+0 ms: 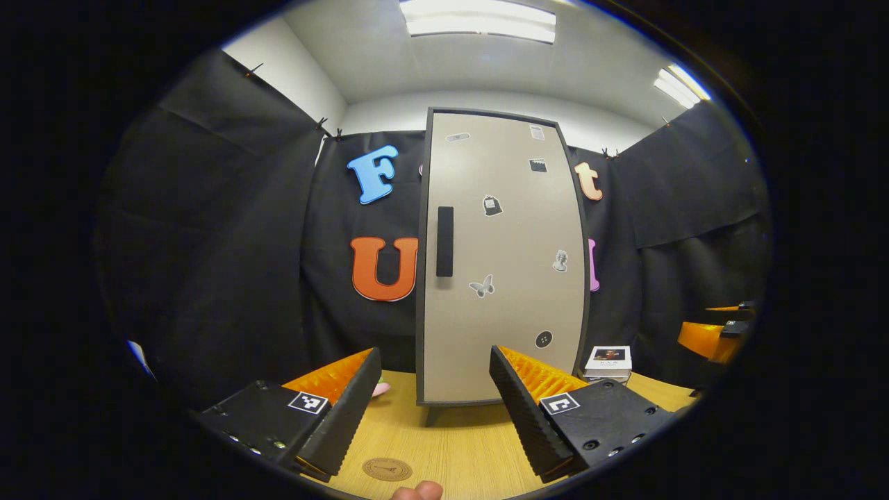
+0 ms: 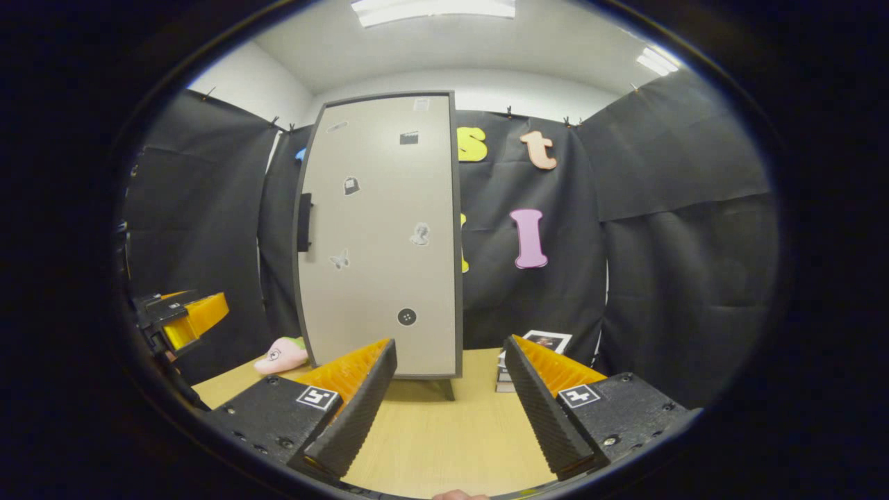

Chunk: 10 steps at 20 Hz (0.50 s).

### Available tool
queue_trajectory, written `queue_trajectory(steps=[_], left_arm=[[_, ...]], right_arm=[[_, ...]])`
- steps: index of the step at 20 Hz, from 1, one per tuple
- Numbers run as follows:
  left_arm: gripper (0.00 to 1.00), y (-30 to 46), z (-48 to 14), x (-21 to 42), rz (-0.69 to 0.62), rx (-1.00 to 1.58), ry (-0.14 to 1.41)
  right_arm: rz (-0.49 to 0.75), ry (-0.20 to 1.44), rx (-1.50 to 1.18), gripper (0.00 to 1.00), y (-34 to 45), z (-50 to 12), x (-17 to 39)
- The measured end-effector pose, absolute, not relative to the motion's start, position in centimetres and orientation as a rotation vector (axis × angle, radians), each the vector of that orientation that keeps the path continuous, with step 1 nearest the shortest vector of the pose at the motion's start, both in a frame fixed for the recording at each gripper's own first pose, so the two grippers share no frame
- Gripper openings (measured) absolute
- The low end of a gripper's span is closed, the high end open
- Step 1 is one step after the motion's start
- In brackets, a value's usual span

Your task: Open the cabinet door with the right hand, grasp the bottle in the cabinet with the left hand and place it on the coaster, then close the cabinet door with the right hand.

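Evidently the cabinet door stood closed on the bench; stiff and light-swinging, best hooked at its dark handle by the spread right hand-held gripper, the left hand-held gripper also spread

Cabinet interior: hidden behind the shut door; contents cannot be told.
Pink object: partly behind the cabinet's left edge; kind unclear.
Stack of books: partly covered by the right gripper's finger.
Door stickers: too small to make out.
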<state>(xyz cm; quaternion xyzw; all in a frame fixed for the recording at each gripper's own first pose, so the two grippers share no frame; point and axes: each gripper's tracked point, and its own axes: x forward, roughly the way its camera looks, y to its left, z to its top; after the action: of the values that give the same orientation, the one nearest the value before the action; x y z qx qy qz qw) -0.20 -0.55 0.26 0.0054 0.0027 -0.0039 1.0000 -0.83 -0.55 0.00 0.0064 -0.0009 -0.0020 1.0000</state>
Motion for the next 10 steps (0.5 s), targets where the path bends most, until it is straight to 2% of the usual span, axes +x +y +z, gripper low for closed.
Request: queue_trajectory(steps=[1,2,3,4,5,6,7,8,10], left_arm=[[0.95,-0.5,0.2,-0.1,-0.006,0.013,0.005],[0.95,-0.4,0.2,-0.1,-0.004,0.016,0.005],[0.95,-0.4,0.2,-0.1,-0.003,0.018,0.005],[0.95,-0.4,0.1,-0.1,-0.004,0.019,0.005],[0.95,-0.3,0.1,-0.2,-0.003,0.02,0.006],[0.95,-0.2,0.0,-0.1,-0.003,0.02,0.007],[0.95,-0.2,-0.2,-0.2,-0.002,0.023,0.009],[0.95,-0.1,-0.3,-0.2,0.003,0.027,0.013],[0.95,0.0,-0.8,-0.3,0.006,0.026,0.021]], right_arm=[[0.001,-0.001,0.014,0.97,-0.5,0.0,-0.9],[0.006,-0.002,0.015,1.0,-0.4,0.0,-0.8],[0.008,-0.003,0.016,0.97,-0.3,0.1,-0.8],[0.011,-0.005,0.016,1.0,-0.2,0.1,-0.7],[0.014,-0.006,0.016,0.97,-0.1,0.2,-0.7],[0.018,-0.004,0.015,1.0,0.3,0.1,-0.4],[0.022,0.0,0.014,0.97,0.6,0.1,-0.2],[0.026,0.005,0.014,1.0,0.8,0.0,-0.1],[0.041,0.003,0.017,0.97,1.3,0.2,0.0]])
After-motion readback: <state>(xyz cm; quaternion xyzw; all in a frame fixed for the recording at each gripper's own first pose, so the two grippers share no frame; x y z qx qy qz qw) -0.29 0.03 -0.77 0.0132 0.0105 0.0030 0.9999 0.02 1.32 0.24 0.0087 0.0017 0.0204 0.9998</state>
